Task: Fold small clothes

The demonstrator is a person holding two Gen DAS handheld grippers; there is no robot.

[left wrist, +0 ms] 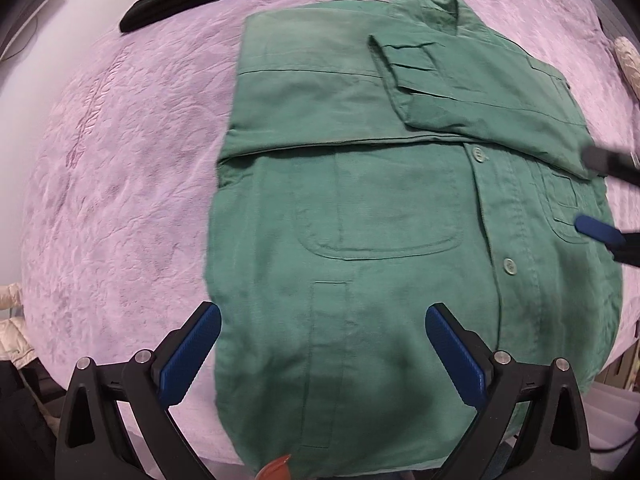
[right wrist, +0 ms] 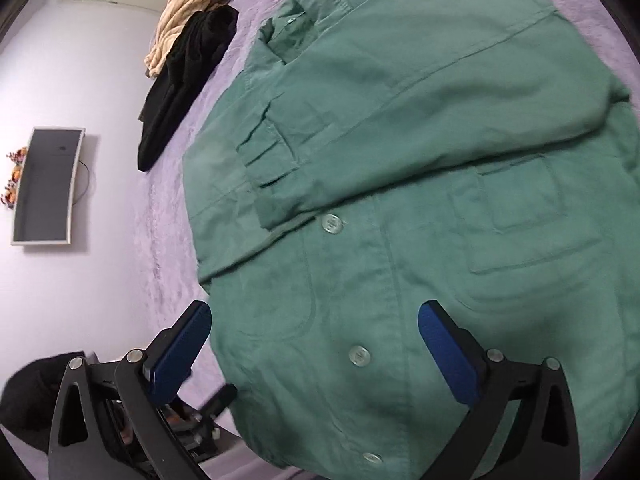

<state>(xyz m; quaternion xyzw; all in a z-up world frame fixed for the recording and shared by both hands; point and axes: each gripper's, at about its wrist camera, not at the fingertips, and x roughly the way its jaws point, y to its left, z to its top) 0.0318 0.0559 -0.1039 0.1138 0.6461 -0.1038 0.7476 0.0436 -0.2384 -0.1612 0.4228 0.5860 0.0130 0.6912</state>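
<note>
Green shirt [left wrist: 400, 208], no readable label, tools apart

bed [left wrist: 120, 140], lilac cover | on it: green shirt [left wrist: 380, 220], black garment [left wrist: 168, 4], beige cloth [right wrist: 188, 4]

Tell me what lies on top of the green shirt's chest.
Both sleeves are folded across the green shirt; the cuffed sleeve lies uppermost. They hide the upper placket; whatever lies between shirt and purple bedspread cannot be seen.
</note>
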